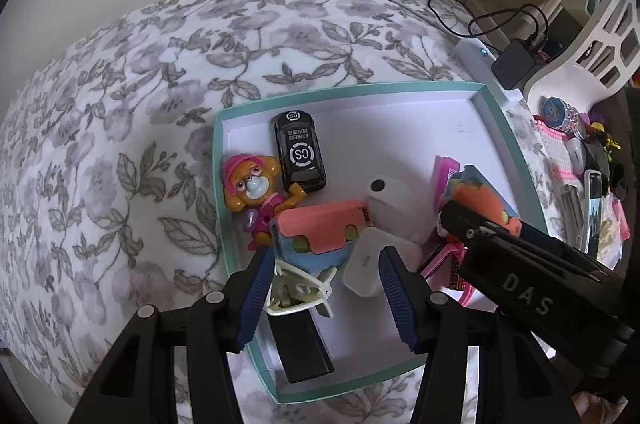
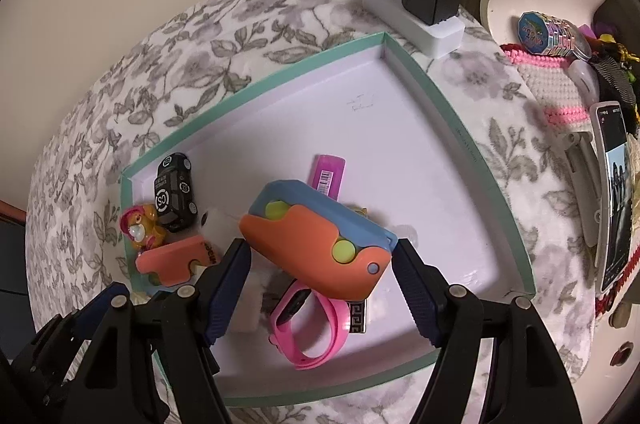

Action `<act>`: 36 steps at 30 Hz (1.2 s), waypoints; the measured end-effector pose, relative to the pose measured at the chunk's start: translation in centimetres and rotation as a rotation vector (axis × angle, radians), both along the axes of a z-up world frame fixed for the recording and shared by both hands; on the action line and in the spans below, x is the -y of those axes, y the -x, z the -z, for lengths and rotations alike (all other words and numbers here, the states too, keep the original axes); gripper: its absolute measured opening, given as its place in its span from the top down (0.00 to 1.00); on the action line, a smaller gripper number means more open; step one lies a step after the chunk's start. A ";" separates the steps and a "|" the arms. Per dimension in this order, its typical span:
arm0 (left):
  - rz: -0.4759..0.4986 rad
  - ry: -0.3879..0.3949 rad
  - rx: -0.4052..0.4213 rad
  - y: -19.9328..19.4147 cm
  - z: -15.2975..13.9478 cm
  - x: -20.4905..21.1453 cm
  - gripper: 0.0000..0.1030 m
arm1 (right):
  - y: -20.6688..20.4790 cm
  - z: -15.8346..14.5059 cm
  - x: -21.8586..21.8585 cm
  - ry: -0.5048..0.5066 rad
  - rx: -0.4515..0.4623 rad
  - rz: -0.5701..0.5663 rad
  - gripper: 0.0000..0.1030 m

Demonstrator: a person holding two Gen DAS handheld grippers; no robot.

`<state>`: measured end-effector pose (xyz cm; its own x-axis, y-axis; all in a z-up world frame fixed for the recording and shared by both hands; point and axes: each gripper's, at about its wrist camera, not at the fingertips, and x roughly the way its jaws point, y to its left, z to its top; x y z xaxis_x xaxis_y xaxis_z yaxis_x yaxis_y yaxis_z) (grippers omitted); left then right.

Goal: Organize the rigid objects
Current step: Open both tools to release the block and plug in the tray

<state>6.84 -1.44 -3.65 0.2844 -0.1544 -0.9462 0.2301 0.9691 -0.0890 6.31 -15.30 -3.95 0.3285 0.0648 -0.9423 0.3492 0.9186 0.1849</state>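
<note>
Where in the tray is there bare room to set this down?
Bare floor lies toward the tray's far corner nearest the power strip, beyond the pink tube. The end around the black toy car and pup figure is crowded.

Your left gripper (image 1: 326, 290) hangs open over the teal-rimmed tray (image 1: 516, 139); a cream hair clip (image 1: 298, 290) lies just inside its left finger.

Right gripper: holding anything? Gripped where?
The right gripper holds the orange-and-blue plastic toy with yellow-green buttons, fingers pinching its two short ends, above the teal-rimmed white tray. The left gripper holds nothing.
</note>
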 end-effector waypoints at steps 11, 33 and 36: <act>-0.026 -0.007 0.029 0.0 -1.1 -1.0 0.43 | 0.0 -0.7 0.1 0.009 0.031 -0.003 0.28; -0.198 -0.048 0.049 -0.9 -0.8 -6.0 0.12 | -0.1 -0.7 -1.5 0.068 0.057 -0.054 0.07; -0.233 -0.064 0.067 -1.0 -0.6 -6.9 0.00 | 0.0 -0.8 -1.9 0.071 0.065 -0.065 0.07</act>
